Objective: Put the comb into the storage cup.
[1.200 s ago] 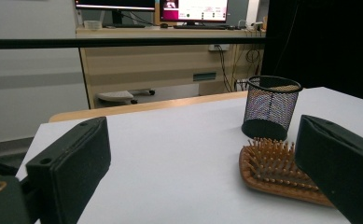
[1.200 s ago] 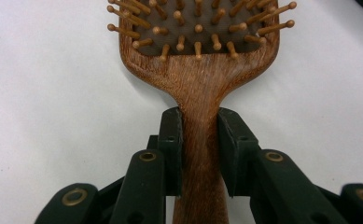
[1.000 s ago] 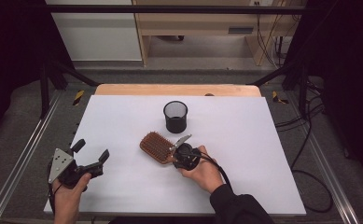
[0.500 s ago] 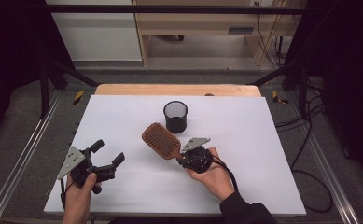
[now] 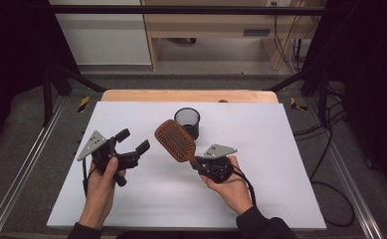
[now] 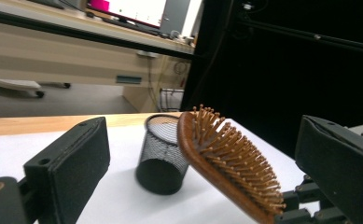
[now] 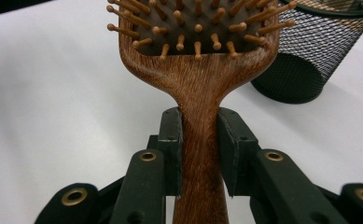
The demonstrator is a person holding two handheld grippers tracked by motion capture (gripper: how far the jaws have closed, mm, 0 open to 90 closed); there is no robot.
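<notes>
Right gripper view: hand-held gripper [image 7: 200, 154] clamps hairbrush [image 7: 198, 70].

Your right gripper [image 5: 199, 165] sits right of the table's centre, near your edge of the white rectangular table top [image 5: 290, 149]. The brown wooden paddle hairbrush [image 5: 175, 140] rises from between its jaws, its handle clamped at the neck, its head raised off the table and leaning away from you and to your left. The black wire-mesh cylindrical pen cup [image 5: 187, 122] stands on the table just behind the brush head, toward the far edge, slightly to its right. Your left gripper [image 5: 133, 145] is held above the table's left half, to the left of the brush, jaws spread and aimed at the brush head and cup.
</notes>
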